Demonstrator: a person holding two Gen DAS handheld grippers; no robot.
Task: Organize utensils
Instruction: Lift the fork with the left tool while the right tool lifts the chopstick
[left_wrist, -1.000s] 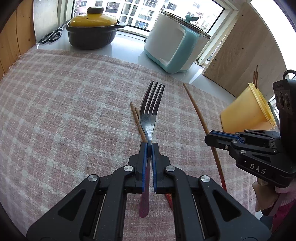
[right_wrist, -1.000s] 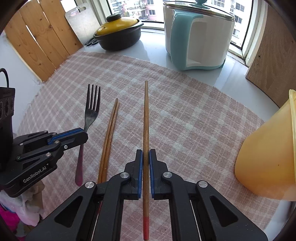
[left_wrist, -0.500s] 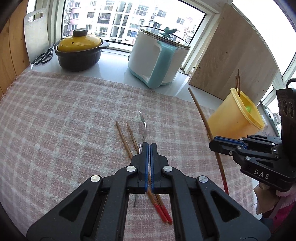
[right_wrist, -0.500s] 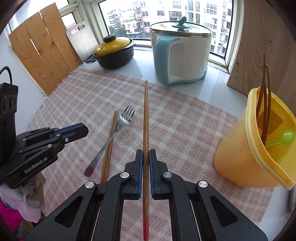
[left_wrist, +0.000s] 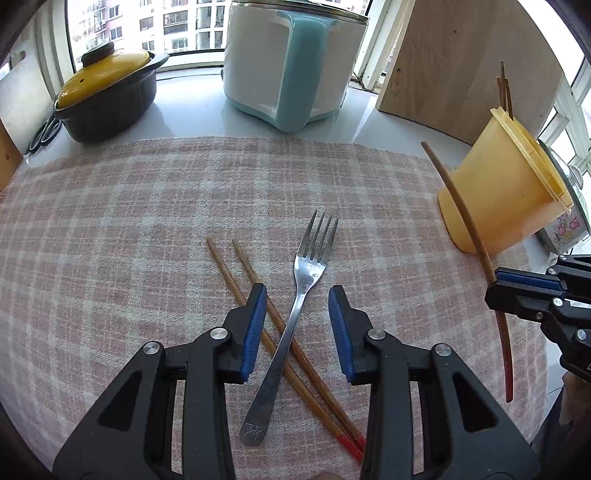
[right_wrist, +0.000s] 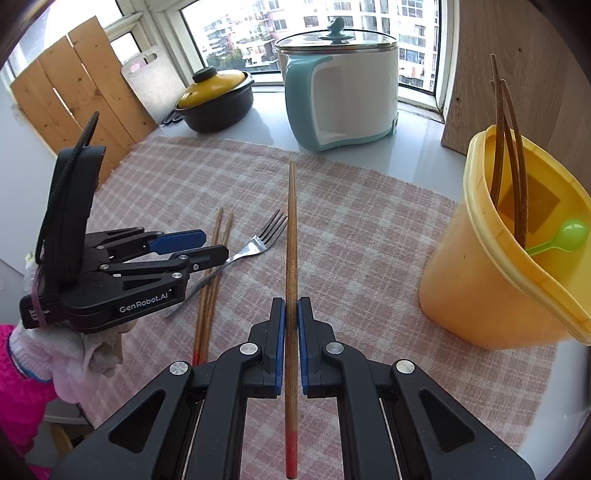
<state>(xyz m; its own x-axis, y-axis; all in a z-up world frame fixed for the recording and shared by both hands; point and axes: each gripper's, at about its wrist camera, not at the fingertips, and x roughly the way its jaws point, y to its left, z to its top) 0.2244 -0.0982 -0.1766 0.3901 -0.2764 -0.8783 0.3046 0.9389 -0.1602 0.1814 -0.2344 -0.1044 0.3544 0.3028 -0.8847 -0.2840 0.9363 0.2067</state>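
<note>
A metal fork (left_wrist: 295, 321) lies on the checked cloth, its handle across two red-tipped wooden chopsticks (left_wrist: 255, 291). My left gripper (left_wrist: 297, 293) is open above the fork, its jaws wide apart on either side of the handle. My right gripper (right_wrist: 290, 306) is shut on a single long chopstick (right_wrist: 291, 236) and holds it above the cloth. The same chopstick shows in the left wrist view (left_wrist: 469, 229). A yellow utensil holder (right_wrist: 491, 280) at the right holds several chopsticks and a green spoon (right_wrist: 561, 236). The fork also shows in the right wrist view (right_wrist: 255, 245).
A white and teal cooker (right_wrist: 340, 92) and a black pot with a yellow lid (right_wrist: 216, 101) stand at the back by the window. A wooden board (left_wrist: 461, 62) leans at the back right. Scissors (left_wrist: 44, 131) lie at the far left.
My left gripper has opened and let go of the fork, which now lies across the two chopsticks. My right gripper has kept hold of the long chopstick and come nearer the yellow holder.
</note>
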